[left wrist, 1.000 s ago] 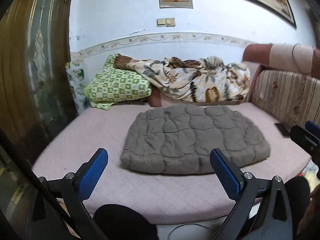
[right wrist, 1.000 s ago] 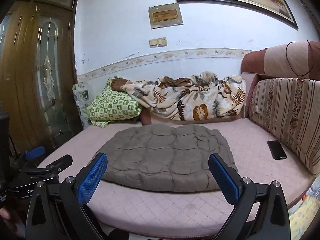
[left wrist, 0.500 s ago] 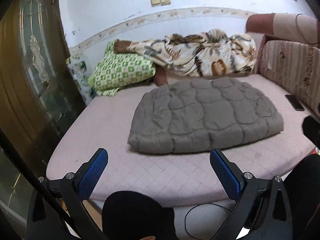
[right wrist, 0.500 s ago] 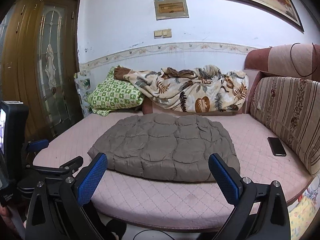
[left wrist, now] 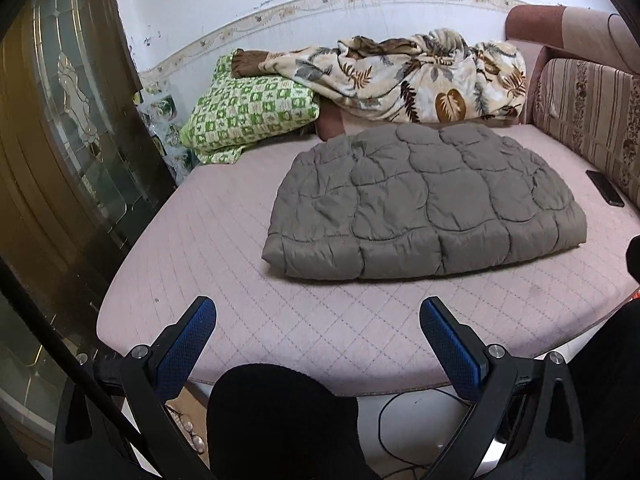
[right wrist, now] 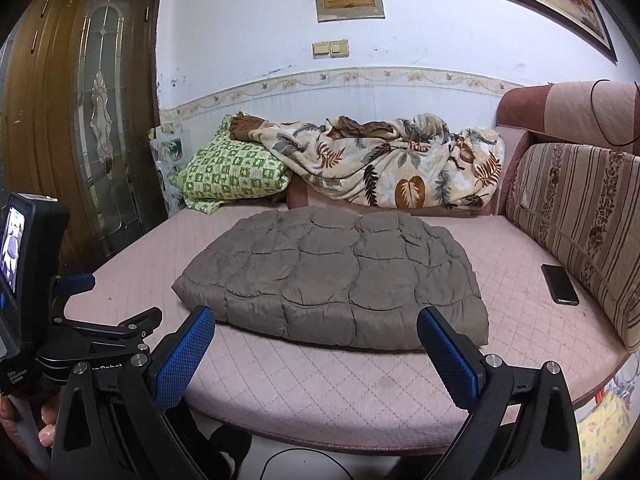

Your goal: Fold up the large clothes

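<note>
A grey-brown quilted garment [left wrist: 424,204] [right wrist: 340,276] lies folded into a flat pad in the middle of the pink quilted sofa bed [left wrist: 224,272] [right wrist: 320,384]. My left gripper [left wrist: 316,340] hangs open over the bed's front edge, short of the garment, nothing between its blue pads [left wrist: 184,348]. My right gripper [right wrist: 314,354] is open too, just in front of the garment's near edge and not touching it. The left gripper's body [right wrist: 92,328] shows at the left of the right wrist view, held by a hand.
A leaf-print blanket [right wrist: 384,168] and a green checked pillow [right wrist: 232,176] lie along the back wall. A black phone [right wrist: 560,284] rests near the striped cushion [right wrist: 580,216] on the right. A wooden glass door [right wrist: 92,120] stands at left. A cable [left wrist: 400,404] lies on the floor.
Both grippers have risen and the left one has tilted downward, so the bed's front edge and floor show more. The garment has not moved. Both stay open.
</note>
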The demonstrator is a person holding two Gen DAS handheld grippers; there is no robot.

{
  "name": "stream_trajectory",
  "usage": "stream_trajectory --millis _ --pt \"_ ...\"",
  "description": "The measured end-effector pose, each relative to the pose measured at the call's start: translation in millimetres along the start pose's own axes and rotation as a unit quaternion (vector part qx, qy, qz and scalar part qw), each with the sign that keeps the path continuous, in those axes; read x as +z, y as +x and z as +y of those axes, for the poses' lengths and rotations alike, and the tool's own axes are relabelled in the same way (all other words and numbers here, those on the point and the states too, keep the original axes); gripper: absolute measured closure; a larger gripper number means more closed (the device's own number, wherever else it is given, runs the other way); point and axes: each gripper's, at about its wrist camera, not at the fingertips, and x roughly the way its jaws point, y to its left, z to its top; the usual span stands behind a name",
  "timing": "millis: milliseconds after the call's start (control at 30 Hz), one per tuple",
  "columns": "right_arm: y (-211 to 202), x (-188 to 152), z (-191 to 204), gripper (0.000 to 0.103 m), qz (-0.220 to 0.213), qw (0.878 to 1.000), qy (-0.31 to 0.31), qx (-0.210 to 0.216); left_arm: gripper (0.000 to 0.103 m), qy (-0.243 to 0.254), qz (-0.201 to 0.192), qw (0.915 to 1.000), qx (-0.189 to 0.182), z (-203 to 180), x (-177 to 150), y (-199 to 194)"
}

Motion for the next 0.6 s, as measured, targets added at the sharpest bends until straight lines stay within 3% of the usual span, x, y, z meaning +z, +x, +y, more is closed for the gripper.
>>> stream_trajectory --millis 600 --pt "11 -3 -1 0.001 0.018 1.0 0.008 -0.004 0.001 0.005 0.032 0.9994 -0.016 2 -4 16"
